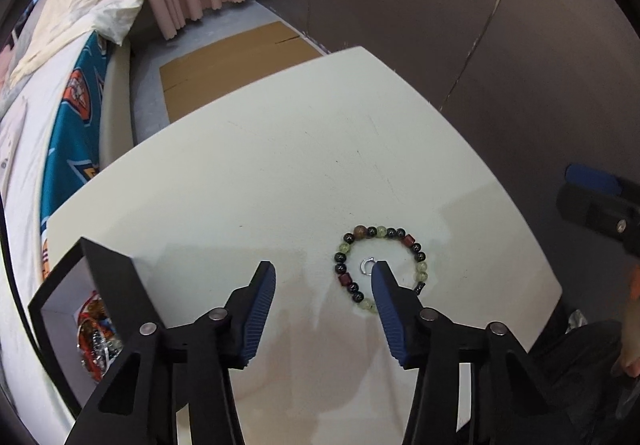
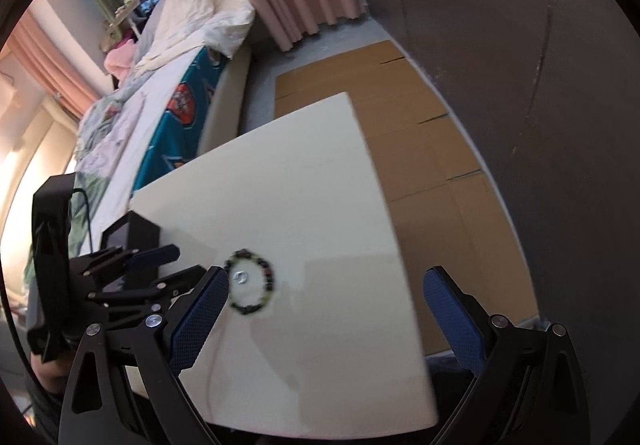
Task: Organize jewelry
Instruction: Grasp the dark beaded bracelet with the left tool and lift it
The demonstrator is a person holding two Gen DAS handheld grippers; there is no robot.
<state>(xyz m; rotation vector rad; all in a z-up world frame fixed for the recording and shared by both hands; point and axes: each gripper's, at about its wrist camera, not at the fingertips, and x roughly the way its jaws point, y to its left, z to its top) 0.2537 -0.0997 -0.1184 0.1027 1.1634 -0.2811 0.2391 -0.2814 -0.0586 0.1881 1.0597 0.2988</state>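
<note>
Beaded and loosely strung, the bracelet [image 1: 380, 265] on the white tabletop [image 1: 280, 165] looks light and floppy with a tiny slippery ring [image 1: 366, 266] inside, so my half-open, empty left gripper [image 1: 324, 273] should pinch a bead, my right gripper [image 2: 326, 281] spread wide.

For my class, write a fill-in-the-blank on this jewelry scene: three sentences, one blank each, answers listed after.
1. The beaded bracelet lies on the ____ table.
2. A small silver ring lies ____ the bracelet's loop.
3. The black box at the table's edge stands ____, with jewelry inside.

Answers: white; inside; open
</note>
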